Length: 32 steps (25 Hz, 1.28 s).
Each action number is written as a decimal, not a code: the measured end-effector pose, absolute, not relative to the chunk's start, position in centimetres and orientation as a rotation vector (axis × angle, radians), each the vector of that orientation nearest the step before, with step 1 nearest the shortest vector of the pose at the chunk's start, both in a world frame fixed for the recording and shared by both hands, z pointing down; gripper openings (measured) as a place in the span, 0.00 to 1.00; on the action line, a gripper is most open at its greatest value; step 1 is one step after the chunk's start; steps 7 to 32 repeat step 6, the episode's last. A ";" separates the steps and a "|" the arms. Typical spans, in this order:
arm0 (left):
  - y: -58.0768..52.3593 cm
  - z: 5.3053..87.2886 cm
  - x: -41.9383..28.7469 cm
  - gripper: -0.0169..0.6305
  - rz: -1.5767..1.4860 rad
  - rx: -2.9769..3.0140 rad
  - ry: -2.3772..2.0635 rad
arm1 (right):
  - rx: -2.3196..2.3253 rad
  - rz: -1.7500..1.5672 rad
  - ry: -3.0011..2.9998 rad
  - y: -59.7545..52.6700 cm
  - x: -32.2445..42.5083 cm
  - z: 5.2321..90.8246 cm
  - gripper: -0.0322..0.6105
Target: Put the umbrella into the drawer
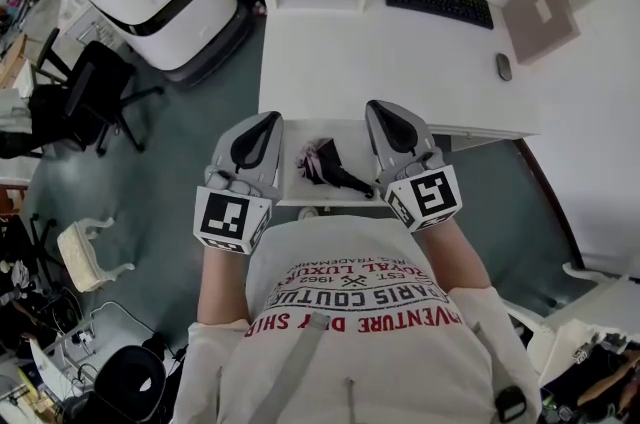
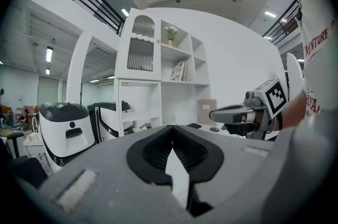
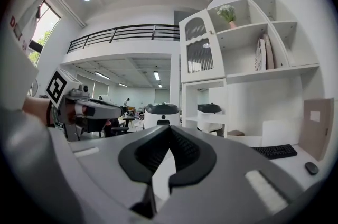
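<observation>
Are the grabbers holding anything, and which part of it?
Nothing is held. The left gripper and right gripper are shut and empty; the umbrella lies in the drawer between them.

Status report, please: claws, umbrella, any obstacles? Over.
Left gripper and right gripper shut, empty. Umbrella lies in open drawer. Nothing blocking.

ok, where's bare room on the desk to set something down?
Biggest free patch: the desk between the keyboard, the mouse and the front edge. The open drawer is crowded: the umbrella fills its middle, with the left gripper and right gripper flanking it.
</observation>
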<state>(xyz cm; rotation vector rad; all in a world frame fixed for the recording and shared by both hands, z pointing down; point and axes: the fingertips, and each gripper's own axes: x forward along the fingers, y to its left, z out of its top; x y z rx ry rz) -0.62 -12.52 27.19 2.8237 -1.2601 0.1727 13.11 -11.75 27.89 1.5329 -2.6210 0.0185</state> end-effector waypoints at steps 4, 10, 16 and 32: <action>-12.5 26.6 -0.3 0.04 0.158 2.827 -1.280 | 1.523 0.004 -2.629 -11.6 13.2 27.5 0.05; -12.6 26.4 -0.2 0.04 0.147 2.829 -1.292 | 1.518 -0.009 -2.629 -11.5 13.2 27.4 0.05; -12.6 26.4 -0.2 0.04 0.147 2.829 -1.292 | 1.518 -0.009 -2.629 -11.5 13.2 27.4 0.05; -12.6 26.4 -0.2 0.04 0.147 2.829 -1.292 | 1.518 -0.009 -2.629 -11.5 13.2 27.4 0.05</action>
